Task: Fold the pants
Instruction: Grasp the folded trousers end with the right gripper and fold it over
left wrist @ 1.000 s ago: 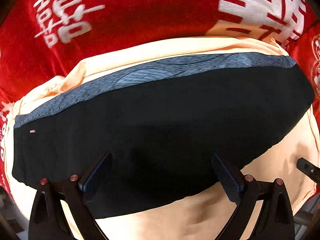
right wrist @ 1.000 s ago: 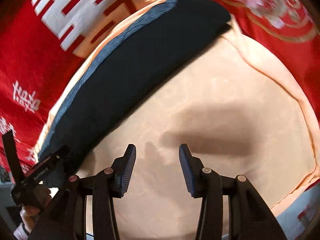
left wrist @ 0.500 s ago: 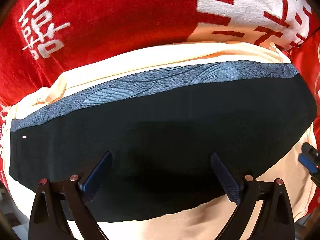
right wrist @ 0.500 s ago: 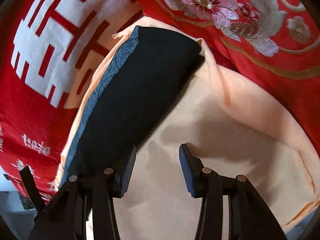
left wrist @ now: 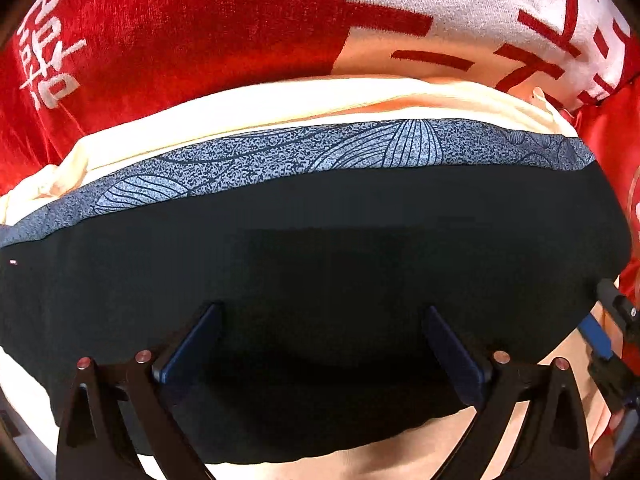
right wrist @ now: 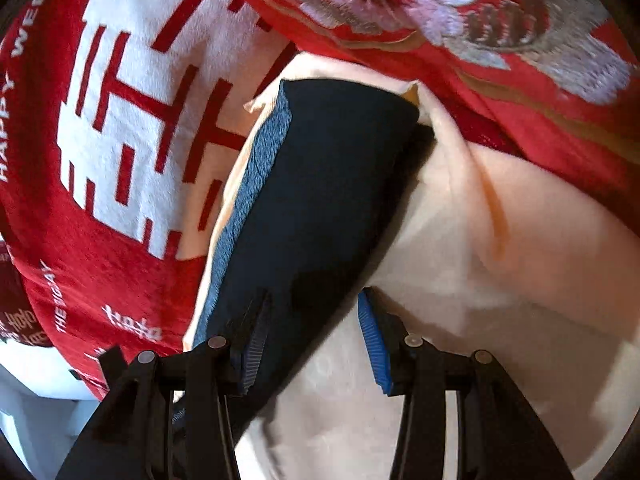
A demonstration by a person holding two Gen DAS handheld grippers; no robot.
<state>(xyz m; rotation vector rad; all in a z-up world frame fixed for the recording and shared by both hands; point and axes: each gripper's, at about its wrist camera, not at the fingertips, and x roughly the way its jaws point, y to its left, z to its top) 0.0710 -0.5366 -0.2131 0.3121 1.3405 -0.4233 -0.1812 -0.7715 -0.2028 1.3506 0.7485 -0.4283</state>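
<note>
The dark navy pants (left wrist: 320, 264) lie folded in a long band with a blue-grey patterned strip (left wrist: 304, 156) along the far edge, on a peach cloth (left wrist: 280, 104). My left gripper (left wrist: 322, 344) is wide open and empty, low over the middle of the pants. My right gripper (right wrist: 312, 334) is open and empty at the near edge of the pants (right wrist: 320, 184); its left finger is over the dark fabric, its right finger over the peach cloth (right wrist: 500, 300). The right gripper also shows at the right edge of the left wrist view (left wrist: 612, 340).
A red blanket with white characters (left wrist: 180, 28) lies beyond the pants and shows in the right wrist view (right wrist: 120, 120). A red embroidered floral cloth (right wrist: 460, 20) lies at the far right. A pale floor strip (right wrist: 36, 412) shows at the lower left.
Both grippers have moved closer to the pants. The right gripper has swung left, from over the peach cloth to the edge of the pants. Both stay open.
</note>
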